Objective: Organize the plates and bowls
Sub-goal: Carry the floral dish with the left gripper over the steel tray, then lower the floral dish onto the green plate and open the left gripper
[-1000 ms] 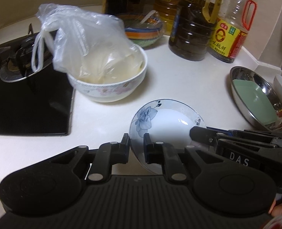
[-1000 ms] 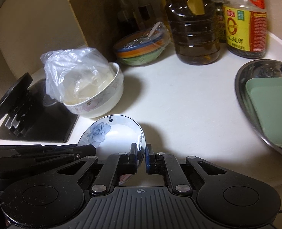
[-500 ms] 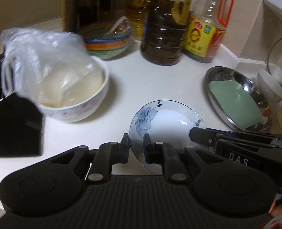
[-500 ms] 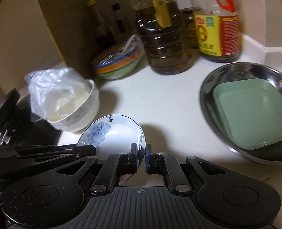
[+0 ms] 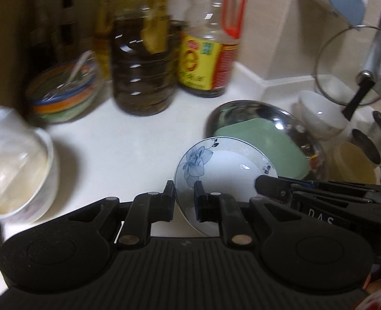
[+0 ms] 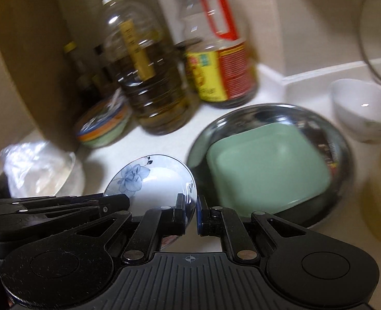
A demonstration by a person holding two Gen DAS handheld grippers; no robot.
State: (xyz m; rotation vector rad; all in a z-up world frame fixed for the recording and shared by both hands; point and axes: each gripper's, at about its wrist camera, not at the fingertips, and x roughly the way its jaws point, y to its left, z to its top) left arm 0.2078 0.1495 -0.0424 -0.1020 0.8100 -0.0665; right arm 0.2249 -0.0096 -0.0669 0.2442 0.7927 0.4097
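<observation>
Here we carry the blue-flowered plate (image 5: 224, 165) above the tabletop (image 5: 128, 142), the left gripper (image 5: 184, 201) and right gripper (image 6: 196, 213) each with jaws pinching opposite rims, presumably to keep it level. Just ahead sits the steel dish (image 6: 342, 160) holding a green square plate (image 6: 268, 165); bottles crowd behind, leaving little room.

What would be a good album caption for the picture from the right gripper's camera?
Two grippers, left and right, pinch a blue-flowered plate by its rim beside a steel dish holding a green tray.
</observation>
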